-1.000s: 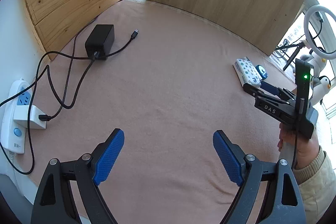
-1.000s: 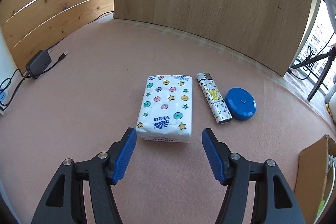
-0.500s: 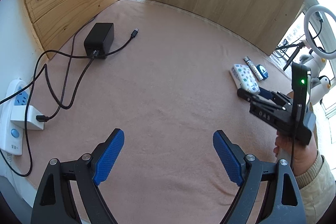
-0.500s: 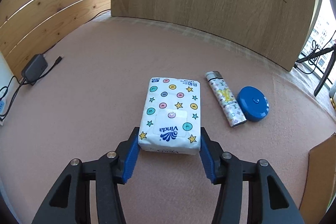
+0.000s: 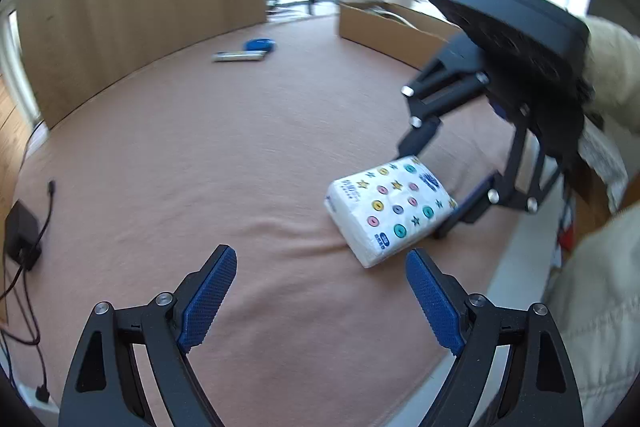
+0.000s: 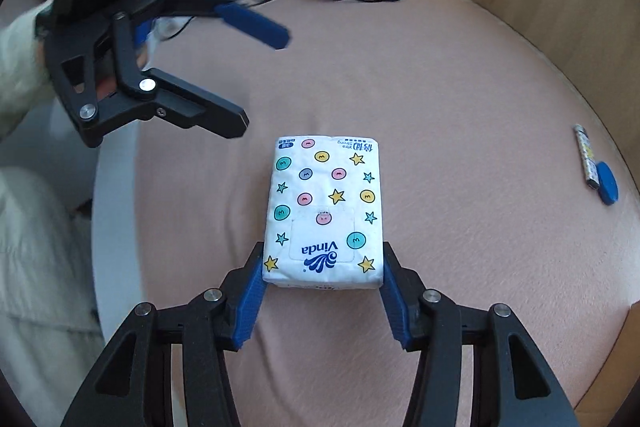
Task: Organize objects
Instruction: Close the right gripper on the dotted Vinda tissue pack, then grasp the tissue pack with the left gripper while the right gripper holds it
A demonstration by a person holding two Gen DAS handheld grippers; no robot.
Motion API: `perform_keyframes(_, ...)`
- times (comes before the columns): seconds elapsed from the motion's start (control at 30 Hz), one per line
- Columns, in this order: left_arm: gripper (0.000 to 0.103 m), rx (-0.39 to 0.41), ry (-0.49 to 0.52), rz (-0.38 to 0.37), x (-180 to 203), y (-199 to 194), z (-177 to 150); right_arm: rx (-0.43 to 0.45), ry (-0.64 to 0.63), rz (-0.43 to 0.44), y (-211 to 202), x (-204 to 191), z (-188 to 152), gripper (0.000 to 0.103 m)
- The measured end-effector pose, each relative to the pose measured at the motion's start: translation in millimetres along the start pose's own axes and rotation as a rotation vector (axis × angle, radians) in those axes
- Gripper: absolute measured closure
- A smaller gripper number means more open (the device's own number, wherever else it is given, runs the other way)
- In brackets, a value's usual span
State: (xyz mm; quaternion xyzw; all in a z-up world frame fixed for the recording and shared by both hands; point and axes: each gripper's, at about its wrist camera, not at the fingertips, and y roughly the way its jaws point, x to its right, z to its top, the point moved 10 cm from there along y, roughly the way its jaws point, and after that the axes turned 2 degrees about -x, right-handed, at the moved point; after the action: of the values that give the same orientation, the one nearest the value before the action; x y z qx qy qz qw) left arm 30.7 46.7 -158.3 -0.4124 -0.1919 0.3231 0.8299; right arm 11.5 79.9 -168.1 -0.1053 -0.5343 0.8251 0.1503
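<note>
While the right hand-held gripper [image 6: 322,291] clamps the tissue pack [image 6: 323,211], carry it level; the left hand-held gripper [image 5: 320,291] gapes empty.

R gripper [image 6: 322,287]: tilted steeply down, jaws closed in onto the tissue pack [image 6: 323,211]; blue pads press both long sides at the pack's near end. Jaws were just closing, w/ pack between them. From L wrist cam, R gripper [image 5: 436,187] enters from 2 o'clock, one finger each side of the pack; cream sleeve [image 5: 612,67] behind it.

L gripper [image 5: 320,291]: jaws spread wide, nothing between pads, pointing down toward the table. In R wrist cam it sits at 10 o'clock [image 6: 256,75], rolled so one finger is above the other, fingertips apart, clear of the pack. L-side sleeve [image 6: 20,67] at frame edge. Motion blur on both.
</note>
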Motion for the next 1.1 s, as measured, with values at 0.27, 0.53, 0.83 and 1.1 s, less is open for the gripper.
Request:
perform_keyframes(0.27,0.022,0.027,0.157,-0.176,62.4,6.4,0.6,-0.105,-0.392,0.164,-16.6,-55.7,-45.2,0.055)
perform_keyframes(0.53,0.044,0.028,0.195,-0.207,82.3,6.2,-7.2,-0.166,-0.536,0.189,-14.2,-54.0,-49.3,0.055)
perform_keyframes(0.83,0.046,0.054,0.208,-0.192,85.1,-11.6,17.4,-0.140,-0.524,0.156,-24.2,-50.0,-47.3,0.056)
perform_keyframes(1.1,0.049,0.126,0.260,-0.155,75.9,-41.6,90.4,-0.087,-0.568,0.022,-68.8,-28.9,-27.6,0.056)
